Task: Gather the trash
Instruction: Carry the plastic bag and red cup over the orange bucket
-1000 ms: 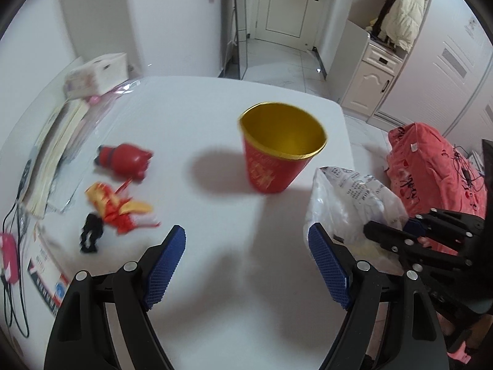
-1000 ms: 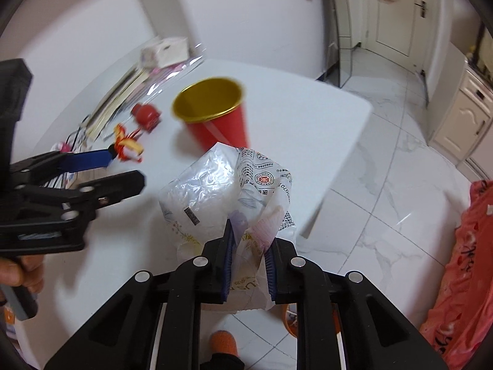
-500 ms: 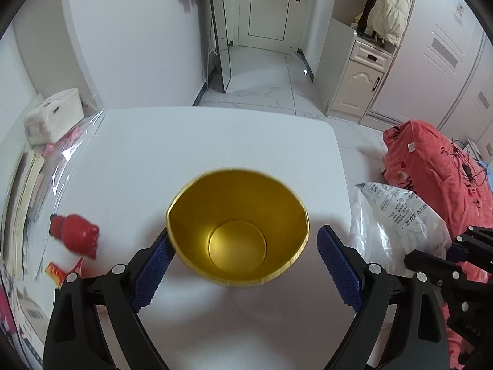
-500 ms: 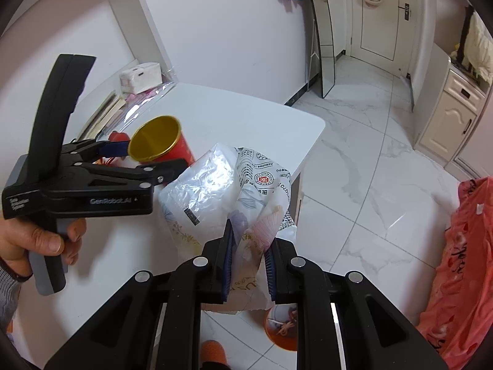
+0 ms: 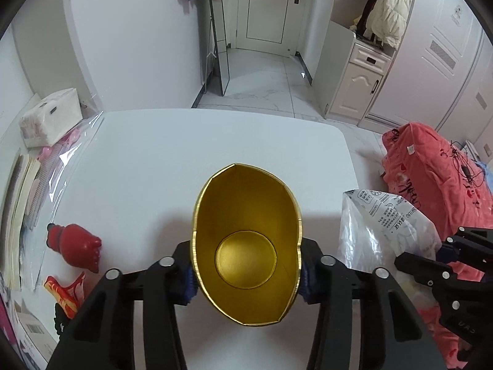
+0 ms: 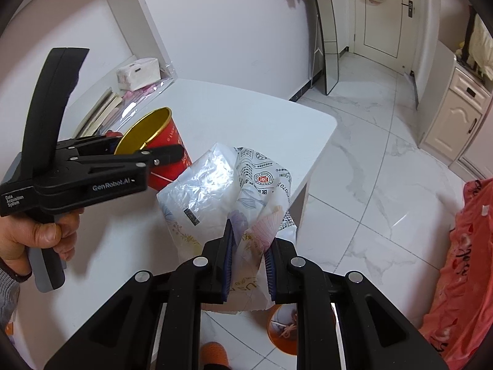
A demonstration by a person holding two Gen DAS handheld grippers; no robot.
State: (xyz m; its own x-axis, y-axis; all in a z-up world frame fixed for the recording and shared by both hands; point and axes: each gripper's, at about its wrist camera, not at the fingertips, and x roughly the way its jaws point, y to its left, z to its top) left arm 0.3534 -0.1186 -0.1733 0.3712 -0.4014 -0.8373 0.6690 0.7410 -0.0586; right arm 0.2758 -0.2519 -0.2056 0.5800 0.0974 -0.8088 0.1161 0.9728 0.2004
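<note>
Over the white table [image 5: 191, 154], my left tongs [image 5: 246, 273] are closing on the squashed red-and-gold paper cup [image 5: 246, 243], just left of the crinkled plastic bag [image 6: 228, 194] clamped in my right tongs [image 6: 248, 265].

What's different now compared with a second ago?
The left gripper moved in around the red and gold cup; its jaws are closing and squeeze the rim into an oval. The right gripper stays clamped on the plastic bag.

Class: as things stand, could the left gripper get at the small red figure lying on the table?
Probably not yet. The left gripper is closing, its fingers squeezing the gold-lined cup, so it is occupied. The red figure lies uncovered on the table beside it.
</note>
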